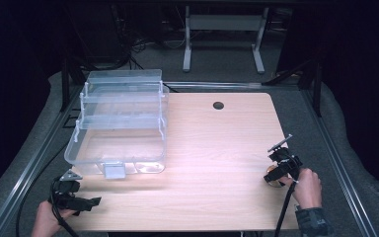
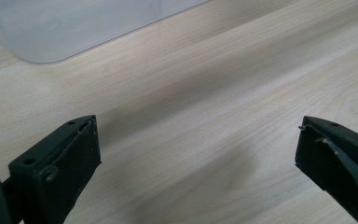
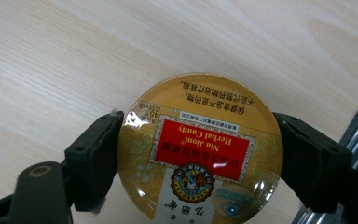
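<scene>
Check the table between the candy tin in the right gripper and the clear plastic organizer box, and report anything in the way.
Nothing visible stands in the way. The right gripper grips the candy tin near the table's right edge; the bare wood runs unbroken to the organizer box at the far left. The left gripper sits near the front-left corner, off that line.

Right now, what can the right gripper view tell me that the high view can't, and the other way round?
Right gripper view: the round tin is a gold candy tin with a red "Nin Jiom Herbal Candy" label, pinched between black pads.

High view: the clear plastic organizer box at the table's far left, and the left tongs near the front edge.

Both: the wooden table, the tin and the right tongs.
</scene>
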Tool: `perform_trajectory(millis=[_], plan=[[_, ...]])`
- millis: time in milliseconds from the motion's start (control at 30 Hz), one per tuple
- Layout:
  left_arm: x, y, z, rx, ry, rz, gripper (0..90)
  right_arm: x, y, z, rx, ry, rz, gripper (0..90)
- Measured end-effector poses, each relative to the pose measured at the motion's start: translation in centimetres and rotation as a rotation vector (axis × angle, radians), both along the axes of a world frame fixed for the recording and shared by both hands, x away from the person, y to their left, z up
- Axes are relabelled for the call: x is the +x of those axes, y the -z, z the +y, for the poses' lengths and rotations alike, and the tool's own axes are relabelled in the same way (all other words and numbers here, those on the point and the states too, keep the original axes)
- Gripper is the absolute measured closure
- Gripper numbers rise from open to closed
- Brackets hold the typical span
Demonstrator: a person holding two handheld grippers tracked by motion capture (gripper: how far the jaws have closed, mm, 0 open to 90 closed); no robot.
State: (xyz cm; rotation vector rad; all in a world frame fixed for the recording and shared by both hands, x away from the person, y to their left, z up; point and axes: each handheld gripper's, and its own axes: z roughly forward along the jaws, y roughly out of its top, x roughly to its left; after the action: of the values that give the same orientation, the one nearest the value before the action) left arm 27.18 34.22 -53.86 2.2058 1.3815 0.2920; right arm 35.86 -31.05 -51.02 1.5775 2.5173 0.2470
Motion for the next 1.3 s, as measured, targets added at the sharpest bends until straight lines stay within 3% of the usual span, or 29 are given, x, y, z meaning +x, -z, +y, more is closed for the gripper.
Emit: perform_trajectory(millis=[133, 567, 633, 767, 967, 1167, 1200, 1300], plan=[[0.0, 0.0, 0.0, 0.0, -0.001, 0.002, 0.2, -0.1, 0.6, -0.9, 0.0, 0.024, 0.004, 20.0], [-0.1, -0.3, 0.3, 0.001, 0.0, 0.004, 0.2, 0.2, 1.5, -1.4, -0.002, 0.044, 0.015, 19.3], [-0.2, -0.4, 0.4, 0.001, -0.002, 0.005, 0.2, 0.0, 1.4, -1.6, 0.023, 0.051, -0.011, 13.4], [-0.2, -0.5, 0.4, 0.0, -0.002, 0.005, 0.2, -0.2, 1.0, -1.6, 0.033, 0.052, -0.03, 12.0], [-0.2, -0.8, 0.5, -0.002, -0.003, 0.015, 0.2, -1.0, 0.1, -1.5, 0.088, 0.047, -0.084, 6.3], [-0.5, -2.2, 1.0, -0.02, -0.005, 0.003, 0.2, -1.5, -1.1, -0.1, 0.125, 0.008, -0.138, 5.7], [-0.5, -2.3, 1.2, -0.02, -0.008, 0.005, 0.2, -1.6, -1.3, 0.2, 0.097, 0.011, -0.154, 5.8], [-0.5, -2.8, 1.4, -0.023, -0.009, 0.007, 0.2, -1.7, -1.4, 1.0, 0.131, -0.012, -0.163, 5.9]])
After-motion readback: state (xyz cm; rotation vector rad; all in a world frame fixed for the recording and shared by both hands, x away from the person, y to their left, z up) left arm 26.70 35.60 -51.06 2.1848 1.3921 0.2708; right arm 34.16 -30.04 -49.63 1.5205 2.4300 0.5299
